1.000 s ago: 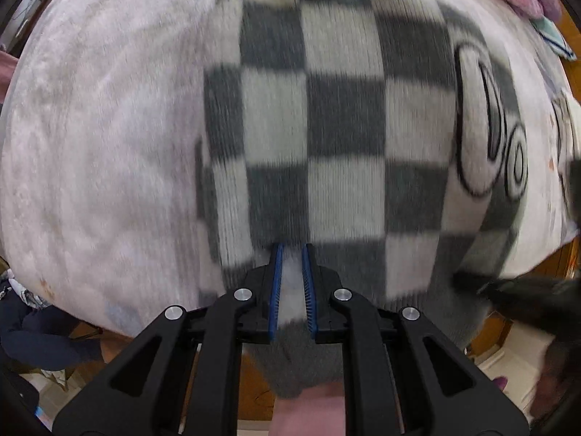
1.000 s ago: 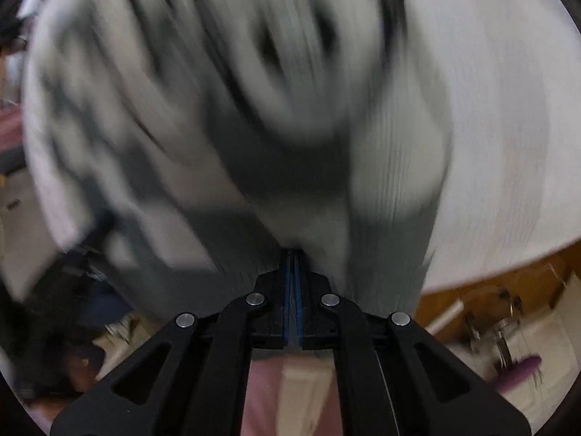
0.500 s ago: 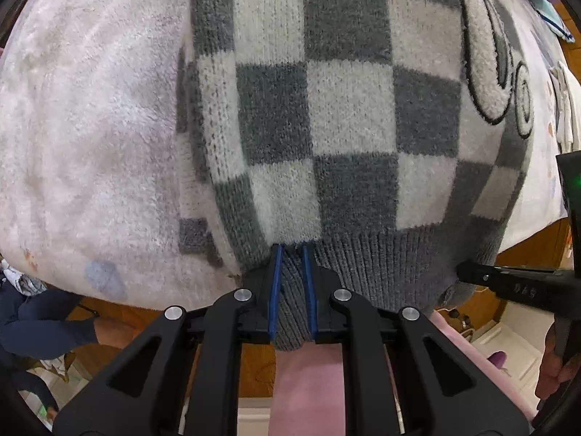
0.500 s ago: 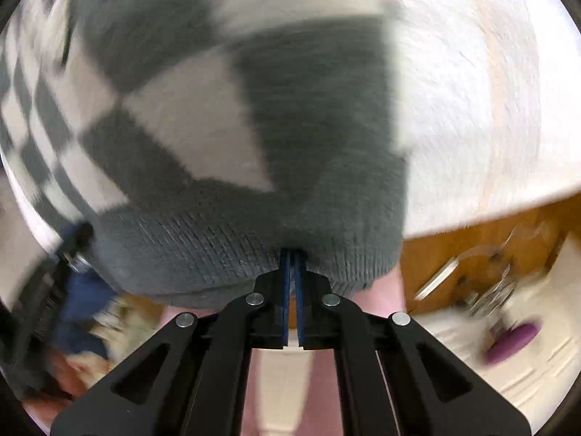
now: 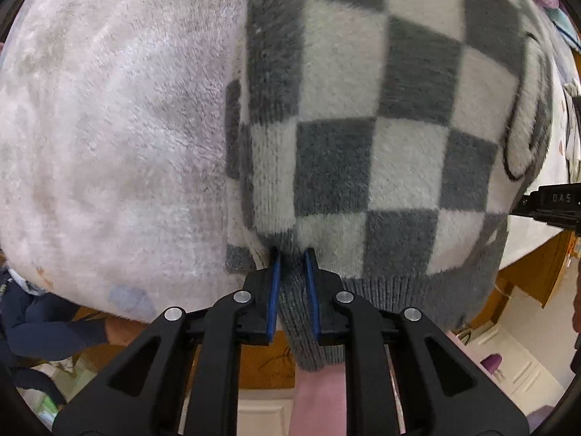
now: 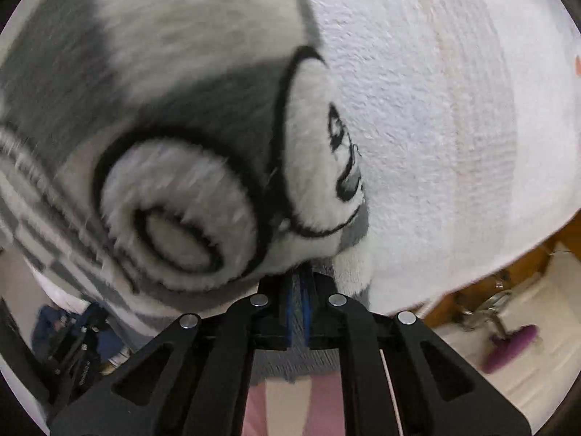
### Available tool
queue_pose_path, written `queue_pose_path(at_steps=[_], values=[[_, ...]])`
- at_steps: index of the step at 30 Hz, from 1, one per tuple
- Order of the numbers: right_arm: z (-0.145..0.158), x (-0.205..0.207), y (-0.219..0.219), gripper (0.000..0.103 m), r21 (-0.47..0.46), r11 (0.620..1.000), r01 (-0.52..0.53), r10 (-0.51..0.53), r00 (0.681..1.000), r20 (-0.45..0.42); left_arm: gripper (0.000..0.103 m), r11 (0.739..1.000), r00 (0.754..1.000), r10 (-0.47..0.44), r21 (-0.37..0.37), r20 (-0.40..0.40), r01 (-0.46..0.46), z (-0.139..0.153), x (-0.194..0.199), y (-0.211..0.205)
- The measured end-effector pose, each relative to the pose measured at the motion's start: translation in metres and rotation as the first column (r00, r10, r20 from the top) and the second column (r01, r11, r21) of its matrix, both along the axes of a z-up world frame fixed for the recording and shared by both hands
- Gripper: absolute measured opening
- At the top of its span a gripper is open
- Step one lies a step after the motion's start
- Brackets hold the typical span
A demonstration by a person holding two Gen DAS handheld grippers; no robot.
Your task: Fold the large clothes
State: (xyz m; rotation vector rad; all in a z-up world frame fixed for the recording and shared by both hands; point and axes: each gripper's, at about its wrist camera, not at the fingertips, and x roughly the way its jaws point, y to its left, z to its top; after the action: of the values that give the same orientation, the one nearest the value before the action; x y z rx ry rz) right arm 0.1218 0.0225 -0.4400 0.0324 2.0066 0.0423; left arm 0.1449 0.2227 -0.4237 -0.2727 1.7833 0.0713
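Now the checkered sweater [image 5: 381, 138] lies on the fluffy blanket [image 5: 109, 127], its ribbed hem hanging over the blanket's near edge; much bare blanket stays free on its left. The left gripper [image 5: 292, 265] pinches the hem. The right gripper [image 6: 299, 283] has its jaws opening, with grey knit between them. The right wrist view is blurred, and shows a cartoon patch where checks were half a second ago.
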Motion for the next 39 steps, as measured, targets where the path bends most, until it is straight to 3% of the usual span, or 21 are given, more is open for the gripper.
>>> queue_pose_path(at_steps=[2, 5, 9, 11, 13, 16, 18, 21, 23, 24, 25, 26, 27, 29, 33, 36, 39], values=[[0.022, 0.004, 0.002, 0.006, 0.030, 0.999, -0.010, 0.009, 1.000, 0.024, 0.015, 1.000, 1.000, -0.010, -0.010, 0.026, 0.010, 0.020, 0.009, 0.004], [0.062, 0.020, -0.013, 0.006, 0.156, 0.978, 0.136, -0.153, 0.983, 0.100, 0.015, 0.999, 0.992, -0.042, 0.016, 0.121, 0.041, 0.056, 0.033, 0.011], [0.091, 0.069, -0.008, 0.006, 0.227, 0.962, 0.150, -0.198, 0.957, 0.210, 0.015, 0.998, 0.982, -0.041, 0.054, 0.185, 0.032, 0.063, 0.084, 0.022], [0.087, 0.095, 0.008, 0.006, 0.230, 0.969, 0.086, -0.146, 0.956, 0.256, 0.015, 0.994, 0.977, -0.058, 0.101, 0.205, 0.037, 0.054, 0.113, 0.025], [0.061, 0.114, 0.017, 0.003, 0.184, 0.982, 0.035, -0.080, 0.967, 0.241, 0.015, 0.996, 0.985, -0.033, 0.088, 0.170, 0.018, 0.031, 0.133, 0.029], [0.029, 0.132, 0.013, 0.000, 0.146, 0.986, 0.087, -0.120, 0.963, 0.242, 0.015, 0.995, 0.984, -0.042, 0.097, 0.172, 0.026, 0.000, 0.150, 0.033], [0.029, 0.140, 0.018, 0.000, 0.143, 0.985, 0.091, -0.123, 0.964, 0.235, 0.015, 0.990, 0.982, -0.091, 0.123, 0.165, 0.071, 0.005, 0.155, 0.030], [0.038, 0.138, 0.009, 0.001, 0.159, 0.982, 0.104, -0.136, 0.970, 0.203, 0.015, 0.992, 0.982, -0.083, 0.106, 0.169, 0.065, 0.019, 0.148, 0.033], [0.049, 0.136, 0.000, 0.004, 0.192, 0.975, 0.112, -0.149, 0.970, 0.193, 0.030, 0.989, 0.980, -0.082, 0.136, 0.179, 0.058, 0.032, 0.136, 0.036], [0.051, 0.133, -0.006, 0.008, 0.204, 0.972, 0.114, -0.155, 0.968, 0.195, 0.052, 0.985, 0.981, -0.076, 0.164, 0.181, 0.046, 0.038, 0.132, 0.038], [0.057, 0.128, -0.013, 0.028, 0.207, 0.969, 0.131, -0.172, 0.966, 0.194, 0.071, 0.981, 0.983, -0.064, 0.193, 0.173, 0.030, 0.042, 0.127, 0.041], [0.060, 0.125, -0.019, 0.076, 0.196, 0.968, 0.153, -0.190, 0.964, 0.184, 0.074, 0.980, 0.986, -0.050, 0.200, 0.157, 0.017, 0.046, 0.120, 0.042], [0.060, 0.119, -0.025, 0.094, 0.161, 0.972, 0.174, -0.201, 0.964, 0.172, 0.074, 0.984, 0.989, -0.030, 0.180, 0.146, 0.003, 0.051, 0.112, 0.046], [0.064, 0.105, -0.042, 0.095, 0.085, 0.975, 0.204, -0.217, 0.956, 0.196, 0.078, 0.987, 0.991, 0.000, 0.157, 0.137, -0.021, 0.056, 0.098, 0.052], [0.063, 0.078, -0.053, 0.095, 0.112, 0.982, 0.152, -0.169, 0.973, 0.159, 0.080, 0.994, 0.990, 0.056, 0.091, 0.127, -0.068, 0.063, 0.066, 0.064], [0.066, 0.062, -0.057, 0.095, 0.185, 0.973, 0.136, -0.165, 0.974, 0.155, 0.088, 0.994, 0.988, 0.084, 0.055, 0.128, -0.091, 0.067, 0.048, 0.069], [0.062, 0.049, -0.057, 0.095, 0.312, 0.943, 0.114, -0.165, 0.976, 0.143, 0.089, 0.995, 0.985, 0.104, -0.008, 0.135, -0.104, 0.063, 0.028, 0.071]])
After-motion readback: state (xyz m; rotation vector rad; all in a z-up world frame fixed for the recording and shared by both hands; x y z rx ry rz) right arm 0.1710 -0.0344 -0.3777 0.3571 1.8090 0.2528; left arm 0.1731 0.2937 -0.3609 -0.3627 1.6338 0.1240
